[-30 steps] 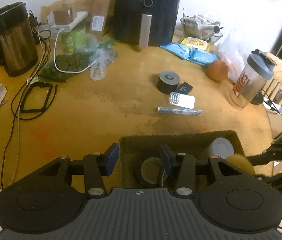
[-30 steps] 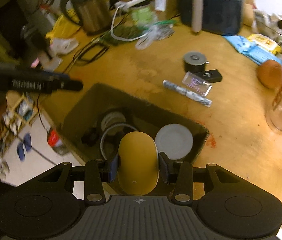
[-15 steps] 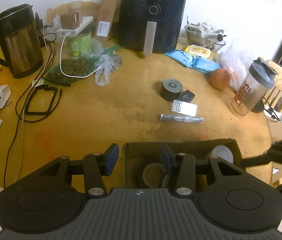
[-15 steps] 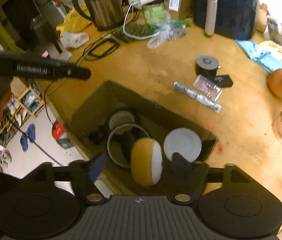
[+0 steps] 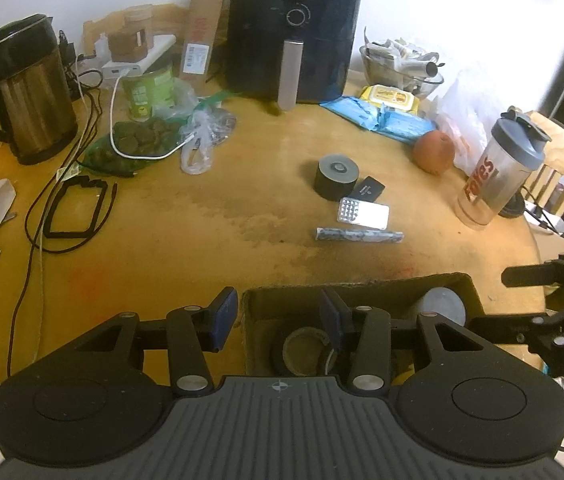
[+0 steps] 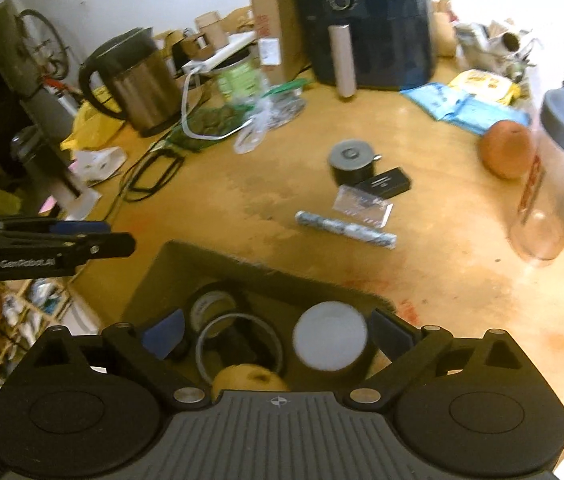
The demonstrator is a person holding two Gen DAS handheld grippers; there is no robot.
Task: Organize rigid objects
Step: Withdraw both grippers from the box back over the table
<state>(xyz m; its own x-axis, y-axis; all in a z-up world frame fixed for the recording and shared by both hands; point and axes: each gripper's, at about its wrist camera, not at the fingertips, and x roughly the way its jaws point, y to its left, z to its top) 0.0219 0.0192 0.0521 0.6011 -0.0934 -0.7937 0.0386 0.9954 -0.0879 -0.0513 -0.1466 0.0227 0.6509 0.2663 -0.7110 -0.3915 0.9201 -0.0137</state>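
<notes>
Two claws: right claw (image 6: 275, 334) gaping over the box (image 6: 153, 276); left claw (image 5: 277, 314) spread, straddling its wall.
Yellow ball (image 6: 247, 378): lies loose in the box.
Outward: tube (image 6: 346, 230), tin (image 6: 352, 162) await sorting.

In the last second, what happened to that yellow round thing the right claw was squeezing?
The right claw opened wide and let go of the yellow round thing, which now lies in the cardboard box beside the tape roll and white disc. The left claw stayed open and empty at the box's edge. The items out on the table did not move.
</notes>
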